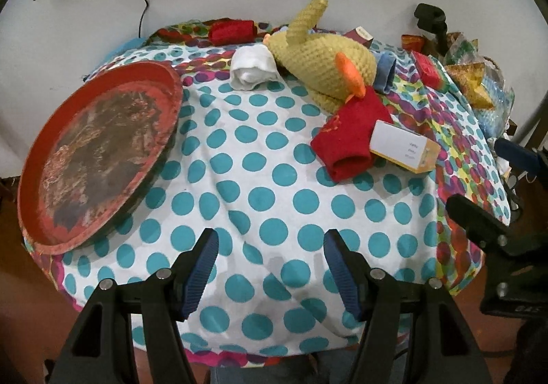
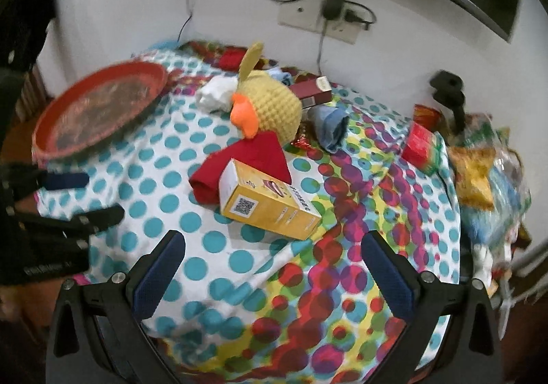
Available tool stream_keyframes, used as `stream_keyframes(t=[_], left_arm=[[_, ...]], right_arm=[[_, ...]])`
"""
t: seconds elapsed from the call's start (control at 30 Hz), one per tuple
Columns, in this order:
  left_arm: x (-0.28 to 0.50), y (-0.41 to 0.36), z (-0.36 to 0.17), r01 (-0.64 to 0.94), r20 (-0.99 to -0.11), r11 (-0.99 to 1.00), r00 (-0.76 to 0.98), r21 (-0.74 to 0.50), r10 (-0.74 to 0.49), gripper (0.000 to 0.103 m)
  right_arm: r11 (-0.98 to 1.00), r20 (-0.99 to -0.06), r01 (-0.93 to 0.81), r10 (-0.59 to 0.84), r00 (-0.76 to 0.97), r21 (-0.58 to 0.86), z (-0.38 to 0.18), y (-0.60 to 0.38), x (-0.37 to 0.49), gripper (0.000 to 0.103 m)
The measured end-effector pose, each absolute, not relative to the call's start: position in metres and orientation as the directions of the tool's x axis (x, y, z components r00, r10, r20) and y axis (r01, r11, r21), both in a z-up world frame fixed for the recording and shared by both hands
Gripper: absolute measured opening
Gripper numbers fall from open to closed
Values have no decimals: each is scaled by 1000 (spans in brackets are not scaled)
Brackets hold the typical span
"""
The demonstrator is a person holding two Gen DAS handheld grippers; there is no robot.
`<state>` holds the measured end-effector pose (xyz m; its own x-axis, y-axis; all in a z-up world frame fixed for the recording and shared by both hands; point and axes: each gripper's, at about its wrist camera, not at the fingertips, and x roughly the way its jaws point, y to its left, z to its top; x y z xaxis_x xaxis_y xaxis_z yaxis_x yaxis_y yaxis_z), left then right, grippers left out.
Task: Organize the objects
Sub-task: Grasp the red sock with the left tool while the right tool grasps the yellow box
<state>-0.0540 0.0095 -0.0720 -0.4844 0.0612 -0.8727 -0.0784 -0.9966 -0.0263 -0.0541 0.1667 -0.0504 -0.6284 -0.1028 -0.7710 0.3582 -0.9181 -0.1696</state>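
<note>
**Both claws wide over the dotted desk**

Our left claw [image 1: 270, 267] is spread wide and holds nothing; our right claw [image 2: 274, 267] likewise gapes empty. At 12 o'clock from the right claw lies one yellow box [image 2: 270, 209] on its side, a QR code on its end, touching one red cloth [image 2: 239, 161]. Beyond sit one yellow crocheted duck [image 2: 270, 110] with an orange beak, one white roll [image 1: 253, 67] and one blue roll [image 2: 330, 127]. At 10 o'clock rests one red tray [image 1: 102, 151] on the desk [image 1: 260, 199].
</note>
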Motion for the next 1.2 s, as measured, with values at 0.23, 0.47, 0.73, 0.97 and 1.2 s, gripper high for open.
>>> stream_keyframes(t=[0.23, 0.47, 0.73, 0.97, 1.2], left_arm=[[-74, 15, -94, -112, -889, -993, -449, -39, 86, 66], [-83, 24, -101, -172, -880, -984, -461, -42, 118, 66], [-94, 34, -105, -233, -861, -966, -462, -111, 210, 66], [-101, 49, -100, -291, -828, -949, -497, -122, 259, 66], [-119, 77, -101, -339, -814, -940, -551, 16, 185, 66]], right_arm=[[-853, -781, 474, -138, -610, -220, -77, 161, -81, 76], [-805, -767, 520, -133, -628, -286, -97, 150, -96, 58], [-811, -730, 521, -185, -658, -264, -97, 154, -102, 46], [-853, -729, 494, -229, -645, -168, -94, 171, -113, 28], [-924, -722, 381, -252, -645, -18, -85, 208, -133, 28]])
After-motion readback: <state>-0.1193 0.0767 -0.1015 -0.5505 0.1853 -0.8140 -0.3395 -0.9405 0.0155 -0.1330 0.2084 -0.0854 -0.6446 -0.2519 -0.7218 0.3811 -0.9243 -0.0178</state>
